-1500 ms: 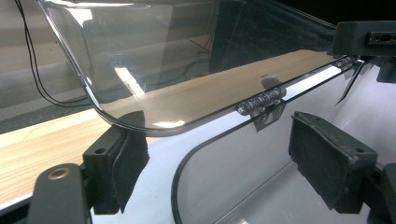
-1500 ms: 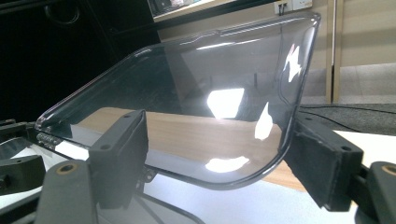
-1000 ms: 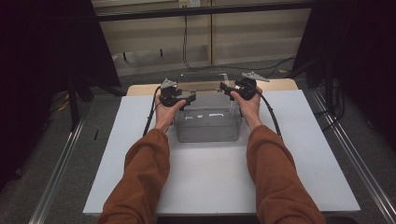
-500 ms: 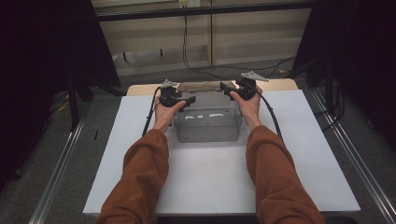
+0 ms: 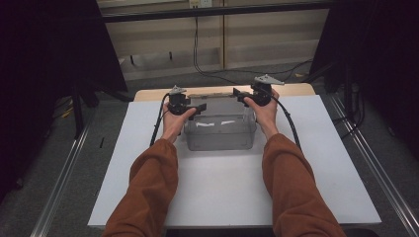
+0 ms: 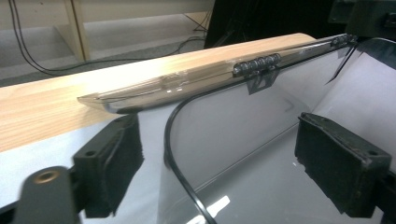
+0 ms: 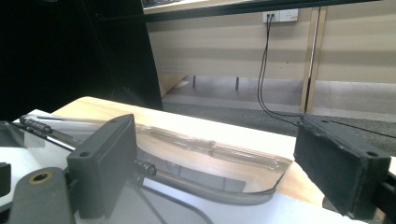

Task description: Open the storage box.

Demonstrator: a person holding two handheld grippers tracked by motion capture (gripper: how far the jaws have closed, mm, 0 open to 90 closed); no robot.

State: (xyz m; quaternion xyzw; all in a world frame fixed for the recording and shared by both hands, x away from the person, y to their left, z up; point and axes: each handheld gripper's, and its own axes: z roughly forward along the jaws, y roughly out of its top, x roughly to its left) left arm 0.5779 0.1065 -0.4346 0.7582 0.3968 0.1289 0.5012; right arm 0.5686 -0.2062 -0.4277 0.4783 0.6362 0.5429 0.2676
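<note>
Gleaming clear plastic box, rounded corners.

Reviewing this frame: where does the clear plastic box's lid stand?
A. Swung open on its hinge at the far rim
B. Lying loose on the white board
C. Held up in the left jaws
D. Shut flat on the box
A: the lid hangs back from the hinge along the far rim of the clear box, over the wooden table edge.

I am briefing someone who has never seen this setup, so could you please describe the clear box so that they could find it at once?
On the white tabletop, look to the far middle, between the person's two hands. The clear plastic box stands there, lid swung open toward the wooden strip. It is the one see-through thing there, with black hinges on its far edge.
</note>
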